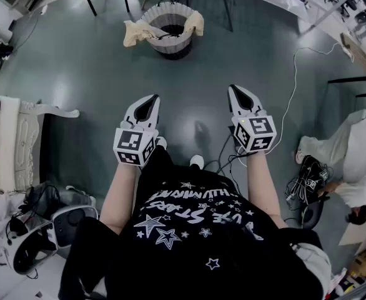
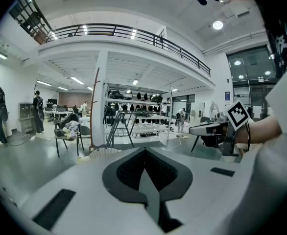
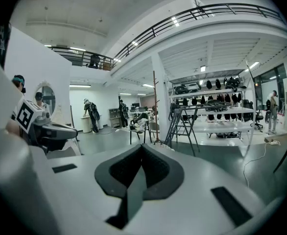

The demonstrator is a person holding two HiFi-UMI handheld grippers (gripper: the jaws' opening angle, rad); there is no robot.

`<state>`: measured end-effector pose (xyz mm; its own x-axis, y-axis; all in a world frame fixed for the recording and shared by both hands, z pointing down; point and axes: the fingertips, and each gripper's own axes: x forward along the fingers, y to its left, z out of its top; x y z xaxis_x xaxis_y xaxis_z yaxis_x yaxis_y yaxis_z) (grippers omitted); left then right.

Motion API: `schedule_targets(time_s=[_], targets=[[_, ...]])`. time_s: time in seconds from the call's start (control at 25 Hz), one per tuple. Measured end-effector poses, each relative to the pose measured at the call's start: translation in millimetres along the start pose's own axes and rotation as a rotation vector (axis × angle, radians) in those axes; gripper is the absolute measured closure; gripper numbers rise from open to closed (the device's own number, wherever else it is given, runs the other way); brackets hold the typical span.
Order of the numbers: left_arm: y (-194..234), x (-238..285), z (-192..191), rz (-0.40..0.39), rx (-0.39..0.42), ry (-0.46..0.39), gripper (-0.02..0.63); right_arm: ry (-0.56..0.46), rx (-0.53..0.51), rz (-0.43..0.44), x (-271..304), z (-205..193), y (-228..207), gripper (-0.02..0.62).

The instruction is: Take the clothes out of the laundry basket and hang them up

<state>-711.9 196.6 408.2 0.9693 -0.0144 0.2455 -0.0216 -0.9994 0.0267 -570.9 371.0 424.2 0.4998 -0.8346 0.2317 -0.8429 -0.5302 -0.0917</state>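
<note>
Claws shut and empty, both of them. The left claw (image 2: 144, 152) has its white plastic jaws meeting at a point round a dark, ribbed, spade-shaped hollow with nothing in it. The right claw (image 3: 142, 147) shows the same closed point and the same bare hollow. From the head view they are held side by side in front of the person, apart from each other, each with its marker cube towards the body and its tip towards the far floor.

Below them lies the floor (image 1: 77, 67), a smooth grey-green sheet with a dull shine and soft reflections. A thin white cable (image 1: 291, 95) trails across it on the right. Well beyond the claws stands the laundry basket (image 1: 168, 33), round, with a pale fluted wall and a dark inside. Cream cloth (image 1: 133, 33) hangs over its rim on both sides. What else lies inside it cannot be made out.

The room is a tall white hall with a railed balcony (image 2: 133, 32) and ceiling lamps. Under the balcony stand shelves (image 2: 133, 99) of dark items too small to name, and a chair (image 2: 67, 129) piled with cloth. At the left edge of the head view a white carved piece of furniture (image 1: 14, 136) is cut off. At the right edge a figure in white (image 1: 358, 161) is only partly in frame.
</note>
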Motion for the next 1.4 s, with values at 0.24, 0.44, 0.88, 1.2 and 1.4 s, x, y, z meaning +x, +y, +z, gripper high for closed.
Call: schedule_targets(time_s=[0.24,0.44,0.88,1.2,1.4], targets=[[-24,-10,-4,0.012,0.010,0.006,0.589,-0.003,0.000,0.010,-26,-8,-4,0.588],[-49,-21,-3,0.031,0.012,0.009,0.589,-0.017,0.003,0.023,-53,-9,-11,0.588],[-42,-18,5,0.021,-0.055,-0.063,0.565,-0.025,0.076,0.040,-44,-5,-21,0.584],[-32,17,-5,0.040,-0.030,-0.025,0.230,0.057,0.135,0.062,-15,-19,-26,0.310],[4,55,-3,0.053,-0.033,-0.011,0.218,0.092,0.148,0.047,28,-14,-38,0.299]])
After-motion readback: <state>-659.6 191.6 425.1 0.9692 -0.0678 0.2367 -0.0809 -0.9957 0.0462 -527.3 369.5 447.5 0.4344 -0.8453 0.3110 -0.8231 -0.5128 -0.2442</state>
